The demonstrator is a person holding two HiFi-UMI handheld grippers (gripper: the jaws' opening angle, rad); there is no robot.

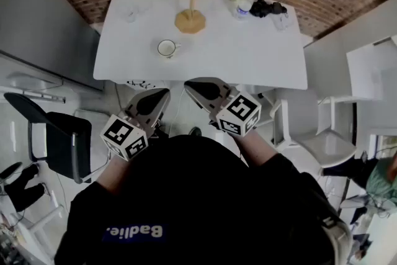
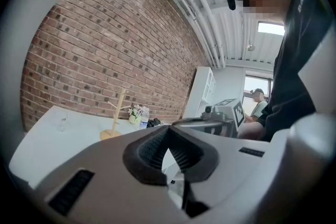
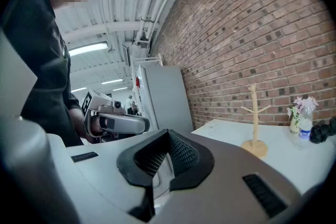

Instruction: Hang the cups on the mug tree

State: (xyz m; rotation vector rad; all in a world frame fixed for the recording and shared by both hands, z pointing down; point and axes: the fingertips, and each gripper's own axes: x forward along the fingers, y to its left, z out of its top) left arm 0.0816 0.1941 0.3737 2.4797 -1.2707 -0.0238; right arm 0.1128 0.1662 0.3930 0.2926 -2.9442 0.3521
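Both grippers hang short of the table's [image 1: 260, 71] near edge, jaws pressed together with nothing between them: the left gripper [image 1: 162, 95] shows meshed pads in its own view [image 2: 169, 129], and so does the right gripper [image 3: 167, 135], whose tip sits just beside the left one in the head view [image 1: 191, 86]. The one cup [image 1: 166, 48] I can make out stands upright on the table, mouth up, handle toward 3 o'clock. It lies at about 12 o'clock from the left tip and about 11 o'clock from the right, roughly equally far from each. The handle faces the right gripper's side, so that one looks better placed to pinch the rim or handle. The tree [image 1: 190, 17] stands upright at about 1 o'clock from the cup, near it, with its post vertical and its pegs angling upward in the right gripper view [image 3: 254, 126]. Either gripper must open before reaching forward over the edge.
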